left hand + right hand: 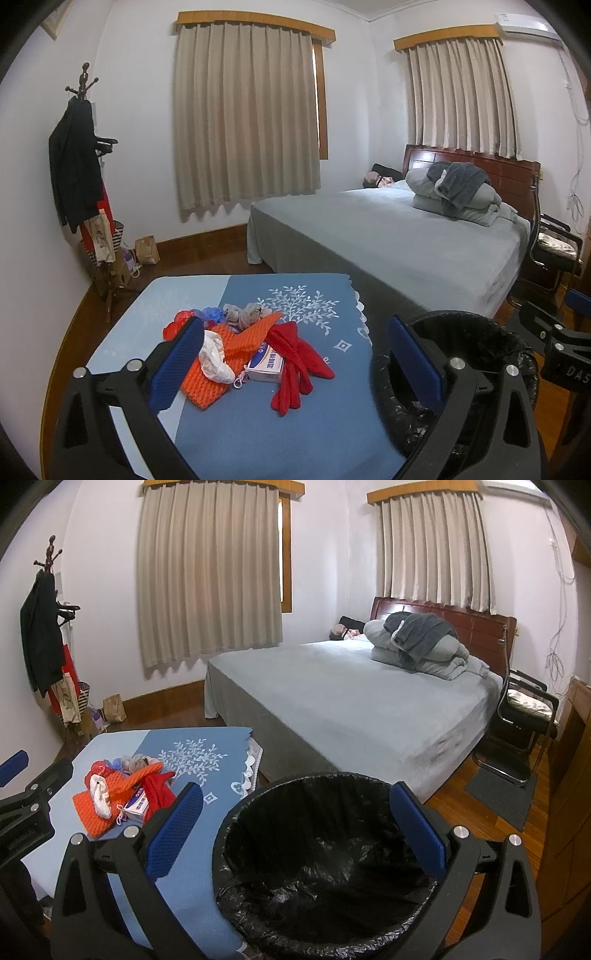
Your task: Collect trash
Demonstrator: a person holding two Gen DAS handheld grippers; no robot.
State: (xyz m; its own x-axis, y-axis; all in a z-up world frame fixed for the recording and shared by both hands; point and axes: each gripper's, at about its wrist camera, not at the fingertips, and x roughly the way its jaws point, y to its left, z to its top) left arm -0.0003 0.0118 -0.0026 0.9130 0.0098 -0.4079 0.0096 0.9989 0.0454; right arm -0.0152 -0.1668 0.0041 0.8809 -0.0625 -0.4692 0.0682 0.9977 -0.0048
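A pile of trash lies on the blue-clothed table [258, 424]: orange foam netting [225, 354], red netting [295, 365], a crumpled white bag [216, 356], a small white box [266, 365] and grey-brown scraps [245, 314]. My left gripper [295, 365] hovers open just in front of the pile, nothing between its blue pads. A bin with a black liner [325, 864] stands right of the table. My right gripper [299, 834] is open above the bin's mouth, empty. The pile [118, 794] shows at the left in the right wrist view, with the left gripper's arm [33, 794] beside it.
A bed with a grey cover [406, 236] and folded bedding [454, 192] fills the room behind. A coat stand with dark clothes [77, 162] and bags sits at the left wall. A black chair [524, 716] and a floor mat [502, 794] are right of the bed.
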